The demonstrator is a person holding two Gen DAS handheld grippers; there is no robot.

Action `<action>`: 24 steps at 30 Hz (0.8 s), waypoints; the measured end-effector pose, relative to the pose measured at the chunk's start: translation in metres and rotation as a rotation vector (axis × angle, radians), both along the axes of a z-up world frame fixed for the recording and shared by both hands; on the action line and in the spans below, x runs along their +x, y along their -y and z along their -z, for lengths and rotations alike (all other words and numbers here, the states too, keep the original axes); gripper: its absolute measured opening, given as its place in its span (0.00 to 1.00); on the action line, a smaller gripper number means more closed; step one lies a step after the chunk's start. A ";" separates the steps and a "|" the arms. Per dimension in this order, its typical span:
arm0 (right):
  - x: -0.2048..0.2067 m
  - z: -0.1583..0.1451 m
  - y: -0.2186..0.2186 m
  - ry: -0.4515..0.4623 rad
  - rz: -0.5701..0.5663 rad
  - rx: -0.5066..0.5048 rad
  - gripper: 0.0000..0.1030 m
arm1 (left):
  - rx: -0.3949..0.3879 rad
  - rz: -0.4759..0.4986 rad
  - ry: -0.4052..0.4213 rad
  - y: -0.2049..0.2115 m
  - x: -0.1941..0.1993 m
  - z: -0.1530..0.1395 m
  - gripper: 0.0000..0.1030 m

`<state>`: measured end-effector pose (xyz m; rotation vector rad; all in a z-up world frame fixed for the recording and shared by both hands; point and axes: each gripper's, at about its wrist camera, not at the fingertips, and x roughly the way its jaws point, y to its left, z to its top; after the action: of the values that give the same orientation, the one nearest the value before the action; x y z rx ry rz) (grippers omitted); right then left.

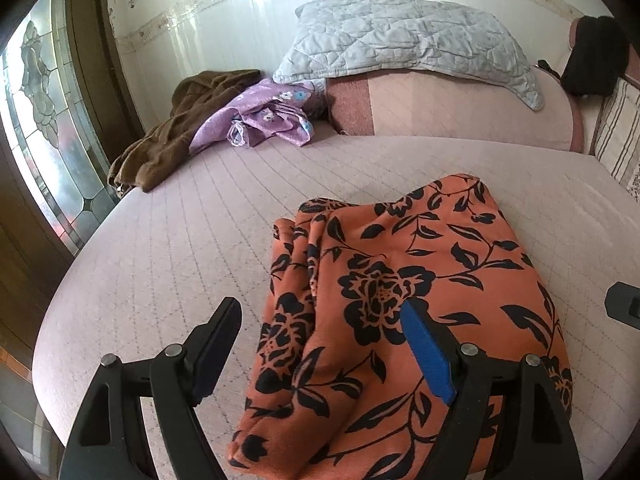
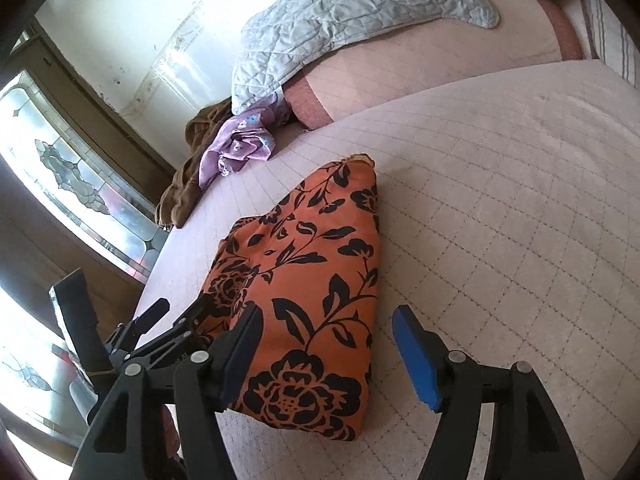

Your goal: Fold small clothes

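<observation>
Orange floral garment [image 1: 400,300] lies folded on the pink quilted bed [image 1: 180,240], near its front edge. Left tool [image 1: 320,320] spread wide above the garment's near end, nothing pinched. Right tool [image 2: 326,328] also spread, hanging over the garment's right edge, pads not touching cloth. Well behind, at the far left of the bed: brown garment [image 1: 160,144] w/ purple floral cloth [image 1: 264,116] partly on top. Grey quilted pillow [image 1: 400,36] sits further back by the wall. Nothing lies betw. tools & garment.

Three garments — one orange floral garment [image 1: 400,300], one brown garment [image 1: 168,140], one purple garment [image 1: 260,120] — one quilted pillow [image 1: 400,40].
</observation>
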<state>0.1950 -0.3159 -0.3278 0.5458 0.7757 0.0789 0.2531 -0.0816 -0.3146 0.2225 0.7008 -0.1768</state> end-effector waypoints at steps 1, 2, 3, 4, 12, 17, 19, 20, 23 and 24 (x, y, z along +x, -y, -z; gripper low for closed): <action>0.000 -0.001 -0.001 0.005 -0.004 -0.006 0.69 | -0.003 -0.002 0.000 -0.002 0.000 0.000 0.80; -0.001 -0.001 -0.002 0.009 -0.004 -0.010 0.69 | -0.006 -0.002 0.000 -0.003 0.000 -0.001 0.80; -0.001 -0.001 -0.003 0.012 -0.004 -0.014 0.69 | -0.005 -0.005 0.002 -0.004 0.000 -0.001 0.80; -0.001 -0.001 -0.003 0.013 -0.006 -0.017 0.69 | -0.003 -0.007 0.004 -0.005 0.001 -0.001 0.80; -0.002 -0.001 -0.005 0.019 -0.004 -0.021 0.69 | -0.002 -0.019 0.004 -0.015 0.002 0.000 0.80; -0.001 0.001 -0.006 0.014 -0.008 -0.024 0.69 | -0.007 -0.033 -0.001 -0.021 0.005 0.000 0.80; 0.000 0.001 -0.007 0.012 -0.012 -0.026 0.69 | -0.006 -0.037 -0.003 -0.023 0.006 0.000 0.80; 0.000 0.002 -0.008 0.011 -0.013 -0.027 0.69 | -0.006 -0.038 -0.004 -0.023 0.006 0.001 0.80; 0.000 0.003 -0.009 0.007 -0.014 -0.028 0.69 | -0.005 -0.042 -0.004 -0.024 0.006 0.001 0.80; 0.001 0.004 -0.009 0.006 -0.015 -0.028 0.69 | -0.004 -0.043 -0.004 -0.025 0.007 0.001 0.80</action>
<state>0.1957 -0.3065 -0.3315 0.5130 0.7742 0.0831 0.2597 -0.0569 -0.3154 0.2026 0.7089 -0.1375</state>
